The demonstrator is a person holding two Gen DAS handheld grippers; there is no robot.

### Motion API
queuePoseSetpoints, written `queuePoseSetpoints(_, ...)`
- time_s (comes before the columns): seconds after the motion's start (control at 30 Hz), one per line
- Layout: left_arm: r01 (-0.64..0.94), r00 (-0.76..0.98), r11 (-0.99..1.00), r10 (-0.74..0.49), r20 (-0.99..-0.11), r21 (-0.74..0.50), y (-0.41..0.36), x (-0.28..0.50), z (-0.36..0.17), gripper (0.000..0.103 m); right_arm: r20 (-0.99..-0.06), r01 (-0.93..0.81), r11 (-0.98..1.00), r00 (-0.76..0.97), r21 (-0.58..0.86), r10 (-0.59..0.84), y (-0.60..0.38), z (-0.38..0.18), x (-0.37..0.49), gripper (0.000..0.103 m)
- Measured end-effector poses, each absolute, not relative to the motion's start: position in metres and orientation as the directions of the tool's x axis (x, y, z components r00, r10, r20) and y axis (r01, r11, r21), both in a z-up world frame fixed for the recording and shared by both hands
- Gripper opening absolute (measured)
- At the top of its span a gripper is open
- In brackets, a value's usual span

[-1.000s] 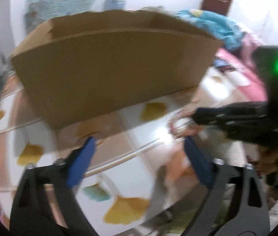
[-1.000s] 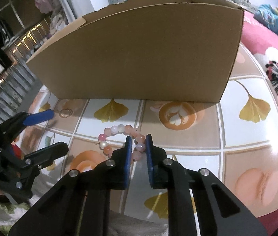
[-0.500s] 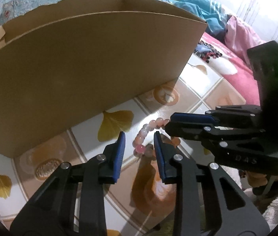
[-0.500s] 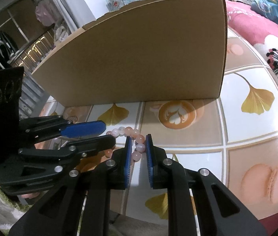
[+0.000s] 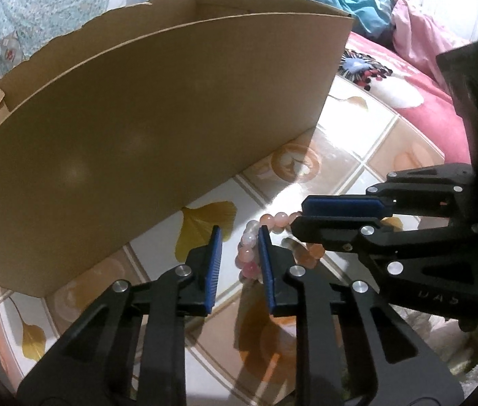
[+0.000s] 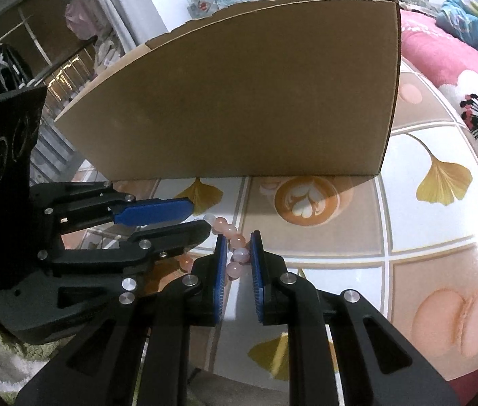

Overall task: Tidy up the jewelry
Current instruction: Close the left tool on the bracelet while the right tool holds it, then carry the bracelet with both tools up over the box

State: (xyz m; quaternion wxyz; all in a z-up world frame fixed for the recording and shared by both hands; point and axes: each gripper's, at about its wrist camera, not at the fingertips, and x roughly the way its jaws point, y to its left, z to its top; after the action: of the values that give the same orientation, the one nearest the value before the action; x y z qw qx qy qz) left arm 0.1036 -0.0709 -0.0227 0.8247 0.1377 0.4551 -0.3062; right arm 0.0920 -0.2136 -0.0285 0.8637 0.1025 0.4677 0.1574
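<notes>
Right wrist view: both grippers on one pink bead bracelet (image 6: 235, 247), lying on the patterned tablecloth (image 6: 441, 243) just in front of the cardboard box (image 6: 239, 101).

Right gripper (image 6: 235, 253) is clenched on the near-right arc of the beads. Left gripper (image 5: 237, 247) has just been closing; beads sit between its blue pads, touching the right pad, with a gap at the left pad, so not clamped yet. To do it well: finish closing the left squarely on the strand, keep the right steady, lift both together and level so the loop doesn't stretch or slip, then clear the box wall before lowering inside. Risk: round beads rolling out of the flat pads.
</notes>
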Motion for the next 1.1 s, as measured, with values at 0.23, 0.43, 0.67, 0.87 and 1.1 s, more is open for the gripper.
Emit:
queuePoseSetpoints(0.23, 0.629, 0.426, 0.777, -0.363, -0.828, -0.017, -0.068, 0.101, -0.024, 0.021, -0.777, -0.153, 0.933, 0.519, 0.327, 0.357, -0.215, -0.029, 0.089, 0.015)
queuePoseSetpoints(0.43, 0.631, 0.441, 0.776, -0.367, -0.819, -0.008, -0.066, 0.100, -0.024, 0.017, -0.771, -0.132, 0.930, 0.525, 0.344, 0.360, -0.220, -0.030, 0.090, 0.015)
queuePoseSetpoints(0.67, 0.633, 0.433, 0.773, -0.392, -0.811, -0.036, -0.060, 0.100, -0.023, 0.009, -0.769, -0.123, 0.925, 0.522, 0.360, 0.368, -0.220, -0.030, 0.089, 0.010)
queuePoseSetpoints(0.87, 0.628, 0.417, 0.774, -0.420, -0.806, -0.078, -0.056, 0.100, -0.021, 0.008, -0.773, -0.118, 0.927, 0.521, 0.356, 0.363, -0.221, -0.030, 0.090, 0.010)
queuePoseSetpoints(1.1, 0.641, 0.431, 0.762, -0.462, -0.775, -0.098, -0.053, 0.091, -0.004, 0.008, -0.757, -0.116, 0.923, 0.540, 0.366, 0.368, -0.226, -0.021, 0.085, 0.010)
